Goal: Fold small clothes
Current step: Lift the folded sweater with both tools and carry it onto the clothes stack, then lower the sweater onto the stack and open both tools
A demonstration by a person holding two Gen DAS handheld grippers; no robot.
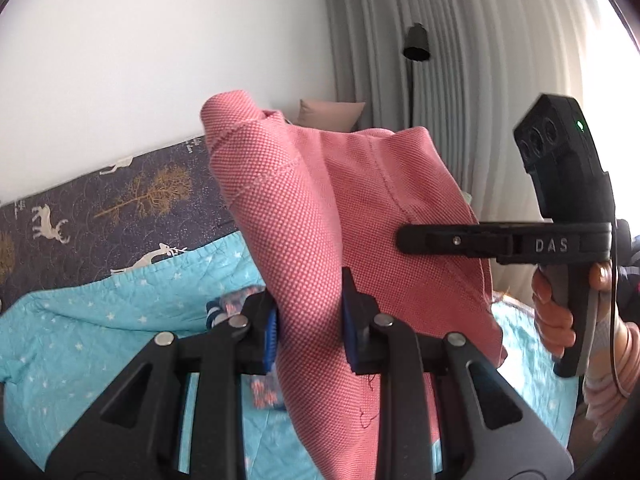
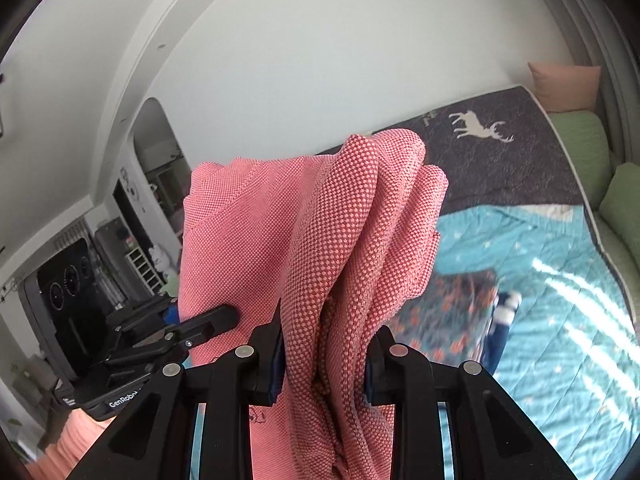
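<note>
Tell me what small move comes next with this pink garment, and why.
Probably draw the grippers apart to spread the pink garment flat. Left gripper and right gripper both clamp it bunched in folds, held above the turquoise quilt.

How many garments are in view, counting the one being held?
2. The pink knit garment is held up off the bed by both the left gripper and the right gripper. A dark floral garment lies on the teal quilt. More may be hidden behind the pink one.
</note>
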